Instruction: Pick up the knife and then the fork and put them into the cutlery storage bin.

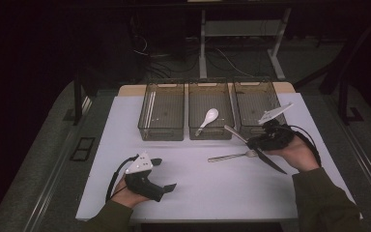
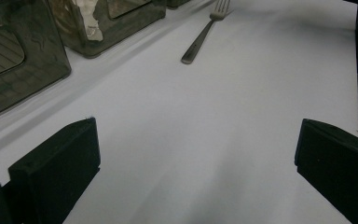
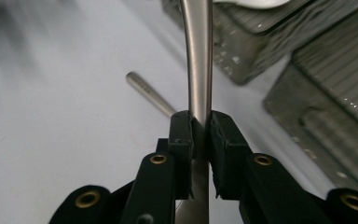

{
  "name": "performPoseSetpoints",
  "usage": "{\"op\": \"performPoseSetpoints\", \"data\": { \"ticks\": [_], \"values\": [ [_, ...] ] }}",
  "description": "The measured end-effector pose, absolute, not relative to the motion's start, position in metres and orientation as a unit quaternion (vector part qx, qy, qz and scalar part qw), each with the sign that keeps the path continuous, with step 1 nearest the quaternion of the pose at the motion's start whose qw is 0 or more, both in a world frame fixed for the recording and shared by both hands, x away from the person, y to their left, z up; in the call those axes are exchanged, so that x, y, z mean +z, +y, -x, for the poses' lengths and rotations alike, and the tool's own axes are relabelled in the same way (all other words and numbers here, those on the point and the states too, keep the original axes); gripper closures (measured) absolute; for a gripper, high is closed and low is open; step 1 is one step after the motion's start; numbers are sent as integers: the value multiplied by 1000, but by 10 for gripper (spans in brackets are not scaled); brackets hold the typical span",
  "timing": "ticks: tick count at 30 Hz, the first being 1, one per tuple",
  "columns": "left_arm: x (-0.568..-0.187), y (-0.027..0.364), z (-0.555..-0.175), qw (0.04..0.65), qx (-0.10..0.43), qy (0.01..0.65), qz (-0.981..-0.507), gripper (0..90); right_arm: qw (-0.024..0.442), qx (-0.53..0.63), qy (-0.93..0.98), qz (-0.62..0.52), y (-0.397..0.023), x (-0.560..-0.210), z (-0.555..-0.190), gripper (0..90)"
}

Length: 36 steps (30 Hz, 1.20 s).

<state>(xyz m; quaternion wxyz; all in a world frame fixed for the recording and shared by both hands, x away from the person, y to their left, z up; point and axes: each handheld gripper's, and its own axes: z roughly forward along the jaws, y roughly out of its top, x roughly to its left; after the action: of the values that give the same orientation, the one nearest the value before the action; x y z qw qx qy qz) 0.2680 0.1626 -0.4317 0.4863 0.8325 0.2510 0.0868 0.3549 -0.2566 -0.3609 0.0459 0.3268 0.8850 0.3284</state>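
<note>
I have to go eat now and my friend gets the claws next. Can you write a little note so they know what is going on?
Right claw: shut on a metal utensil, gripping its handle and holding it off the table, in front of the right bin. Its working end can't be told.
Left claw: open, nothing in it, low over the table.
Things: white spoon lies in the middle bin. Left bin looks empty. Fork lies on the table.
Done: spoon binned, utensil picked up.
Left: probably drop the held utensil into a bin, then pick up the fork.
</note>
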Motion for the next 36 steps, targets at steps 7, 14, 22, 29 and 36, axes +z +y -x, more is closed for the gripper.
{"op": "performPoseSetpoints", "data": {
  "ticks": [7,14,22,29,36],
  "values": [
    [-432,161,-268,486,86,253,-832,0,72,364,857,-358,-279,-348,-368,793],
    [-433,162,-268,487,86,254,-831,0,98,371,842,-379,-288,-333,-396,793],
    [-433,162,-268,489,85,254,-830,0,124,361,828,-411,-298,-321,-431,793],
    [-433,162,-268,491,82,255,-829,0,149,349,818,-433,-299,-317,-461,793],
    [-433,163,-269,496,76,257,-826,0,163,341,809,-450,-297,-319,-492,793]
  ]
}}
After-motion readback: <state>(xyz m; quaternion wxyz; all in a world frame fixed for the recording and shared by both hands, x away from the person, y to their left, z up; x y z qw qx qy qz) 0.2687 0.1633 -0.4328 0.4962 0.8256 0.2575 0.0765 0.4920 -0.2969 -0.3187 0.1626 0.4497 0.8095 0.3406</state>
